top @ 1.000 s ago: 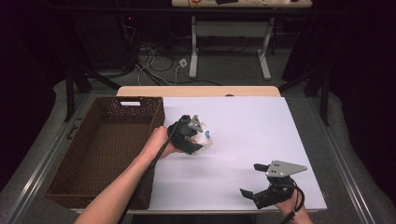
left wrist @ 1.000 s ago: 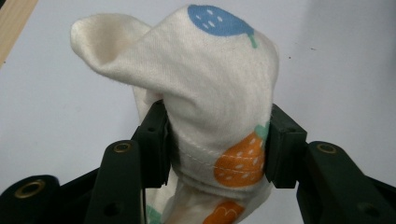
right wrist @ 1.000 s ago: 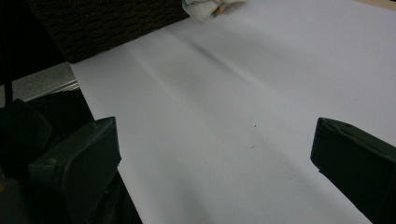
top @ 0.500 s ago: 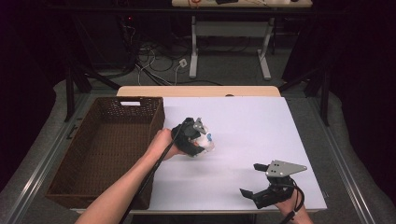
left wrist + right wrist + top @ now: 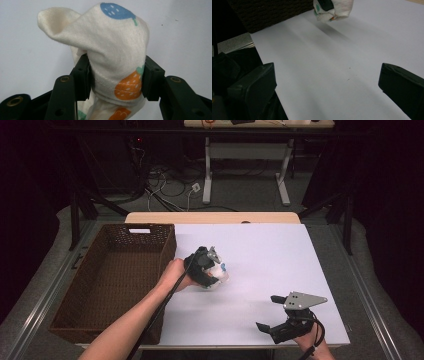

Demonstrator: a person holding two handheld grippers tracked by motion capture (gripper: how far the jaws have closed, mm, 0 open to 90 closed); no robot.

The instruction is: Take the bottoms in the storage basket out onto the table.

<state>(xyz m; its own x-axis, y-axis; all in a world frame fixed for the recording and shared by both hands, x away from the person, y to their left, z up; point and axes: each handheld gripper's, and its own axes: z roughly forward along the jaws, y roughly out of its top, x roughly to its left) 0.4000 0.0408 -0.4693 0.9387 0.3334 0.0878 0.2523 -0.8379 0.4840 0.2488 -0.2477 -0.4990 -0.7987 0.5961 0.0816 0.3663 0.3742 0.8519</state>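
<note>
High view: my left claw sits at centre frame, clamped on a small cream sock, and it has slid a little down and to the right since a second ago, further from the wicker basket at left. I read that as the sock lifted clear but not yet heading to the basket. The basket's near rim lies just left of my hand; white bench opens wide to the right. My right claw has kept still at lower right, close to the bench's front edge.

Left gripper view: both pads pinch the sock's fruit-printed cuff, its toe flopping upward.

Right gripper view: jaws stand apart, nothing between them; the sock hangs at top centre, above bare bench.
</note>
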